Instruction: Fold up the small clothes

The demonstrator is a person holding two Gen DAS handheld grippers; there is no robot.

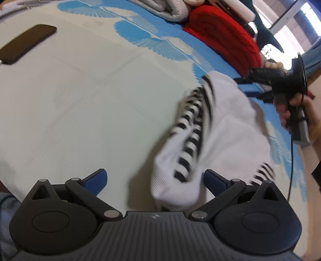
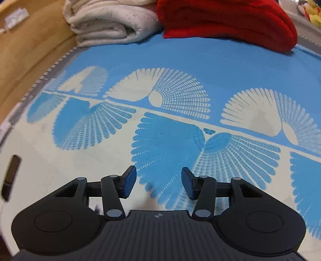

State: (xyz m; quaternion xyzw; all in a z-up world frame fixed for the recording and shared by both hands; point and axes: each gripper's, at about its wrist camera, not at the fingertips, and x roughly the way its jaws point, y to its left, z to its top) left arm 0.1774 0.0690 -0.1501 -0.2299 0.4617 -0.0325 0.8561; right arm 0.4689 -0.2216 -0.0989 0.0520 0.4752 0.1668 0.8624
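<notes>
A small white garment with black-striped bands [image 1: 230,124] lies crumpled on the pale and blue patterned bedspread [image 1: 90,100]. Its near folded end [image 1: 176,186] reaches in between the fingers of my left gripper [image 1: 156,176], close to the right pad [image 1: 212,178]. The jaws stand wide and neither pad presses on the cloth. My right gripper [image 1: 250,86], held by a hand [image 1: 307,112], hovers just past the garment's far edge. In the right wrist view the right gripper [image 2: 158,180] is open above the bedspread [image 2: 170,144] with nothing between its fingers.
A dark phone [image 1: 28,45] [image 2: 11,176] lies on the bedspread at the left. A folded red blanket [image 1: 224,34] [image 2: 226,20] and a cream blanket [image 1: 166,8] [image 2: 108,22] are stacked at the far edge. A wooden board [image 2: 30,44] borders the left side. A cable [image 1: 292,160] hangs from the right gripper.
</notes>
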